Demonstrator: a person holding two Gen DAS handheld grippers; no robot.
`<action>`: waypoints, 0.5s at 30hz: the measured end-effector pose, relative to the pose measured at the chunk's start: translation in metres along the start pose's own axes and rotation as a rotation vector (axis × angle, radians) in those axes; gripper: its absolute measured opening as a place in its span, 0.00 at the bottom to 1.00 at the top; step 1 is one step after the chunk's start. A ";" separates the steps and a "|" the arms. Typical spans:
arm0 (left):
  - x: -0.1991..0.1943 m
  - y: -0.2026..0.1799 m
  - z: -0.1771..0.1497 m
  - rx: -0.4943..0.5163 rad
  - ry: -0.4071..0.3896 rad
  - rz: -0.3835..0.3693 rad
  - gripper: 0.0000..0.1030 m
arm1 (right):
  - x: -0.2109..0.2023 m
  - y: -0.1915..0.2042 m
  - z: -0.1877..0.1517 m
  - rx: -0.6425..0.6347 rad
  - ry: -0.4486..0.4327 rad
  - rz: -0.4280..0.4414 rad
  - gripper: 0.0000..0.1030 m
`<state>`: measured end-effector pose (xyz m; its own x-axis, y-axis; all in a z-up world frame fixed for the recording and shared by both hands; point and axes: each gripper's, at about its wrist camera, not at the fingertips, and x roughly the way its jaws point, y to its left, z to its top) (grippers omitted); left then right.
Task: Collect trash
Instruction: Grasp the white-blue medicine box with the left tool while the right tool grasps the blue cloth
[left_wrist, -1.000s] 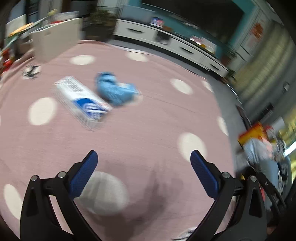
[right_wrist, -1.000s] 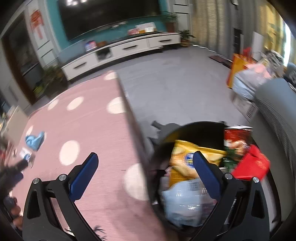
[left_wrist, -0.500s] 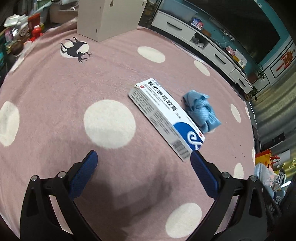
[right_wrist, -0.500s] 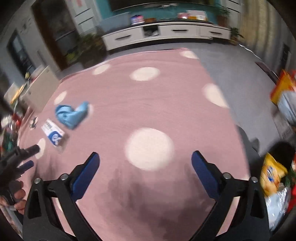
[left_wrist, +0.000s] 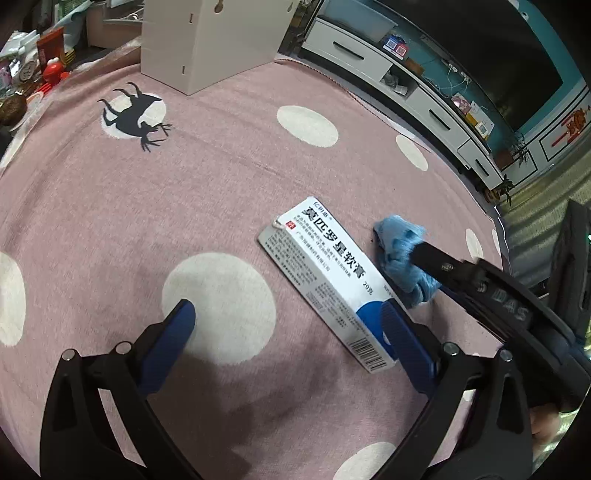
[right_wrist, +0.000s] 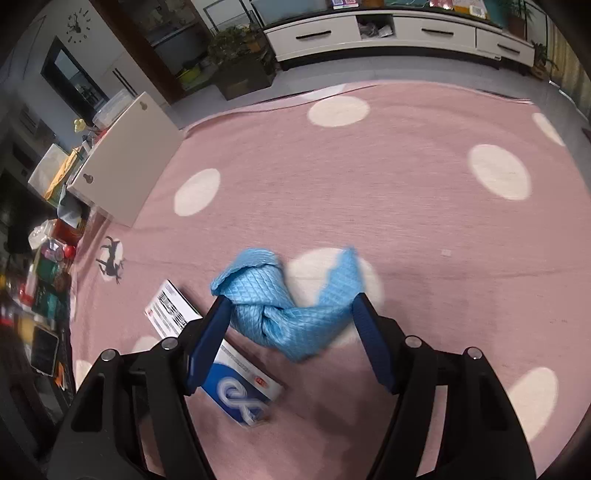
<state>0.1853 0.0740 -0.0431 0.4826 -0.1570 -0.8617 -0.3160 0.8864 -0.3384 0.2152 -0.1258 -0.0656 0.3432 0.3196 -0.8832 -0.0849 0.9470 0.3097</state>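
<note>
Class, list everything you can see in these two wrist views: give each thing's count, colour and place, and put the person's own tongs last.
Rug: one, pink with white dots and a black deer print, covering the floor.
Medicine box: one, white and blue, lying flat on the rug.
Cloth: one, light blue, crumpled, beside the box.
Cabinet: one, white, at the rug's far edge.
TV stand: one, white, along the wall.
Left tongs: open, over the box's blue end.
Right tongs: just been closing, astride the cloth; grip unclear.
</note>
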 end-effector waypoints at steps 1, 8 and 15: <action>0.001 -0.002 0.001 0.006 0.002 -0.001 0.97 | 0.003 0.003 0.001 -0.008 0.003 -0.008 0.67; 0.009 -0.013 0.005 0.016 0.025 -0.023 0.97 | 0.011 -0.001 0.002 0.009 0.012 0.052 0.22; 0.031 -0.033 0.012 -0.012 0.065 -0.017 0.97 | -0.039 -0.032 -0.012 0.030 -0.105 0.005 0.12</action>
<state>0.2199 0.0452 -0.0541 0.4343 -0.2002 -0.8782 -0.3184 0.8779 -0.3576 0.1927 -0.1688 -0.0453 0.4388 0.3182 -0.8404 -0.0592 0.9434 0.3264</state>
